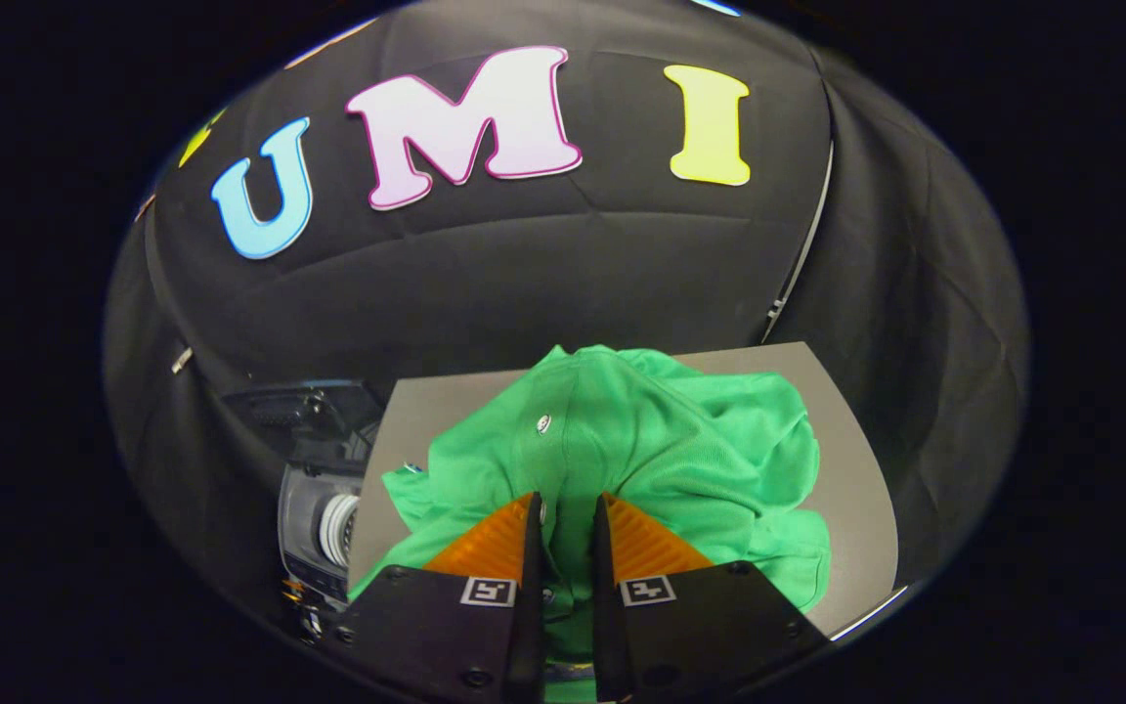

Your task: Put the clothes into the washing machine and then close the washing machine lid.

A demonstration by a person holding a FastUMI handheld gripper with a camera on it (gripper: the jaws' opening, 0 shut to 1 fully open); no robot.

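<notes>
The fingers (pixel 567 513) are standing nearly together, leaving a narrow gap, and a fold of the green shirt (pixel 661 440) is running through that gap with both fingers pressing on it from either side. The pinched fold is lying along the shirt's button strip; one small button (pixel 543 423) is showing just ahead of the tips, and another is sitting right at the inner edge of the left finger. The rest of the shirt is spreading out crumpled beyond and to both sides of the fingers, covering most of a grey counter (pixel 851 479). Left of the counter, and lower, the washing machine (pixel 314 518) is showing as a dark body with a pale round part. Behind everything the black cloth wall (pixel 524 264) is hanging.
</notes>
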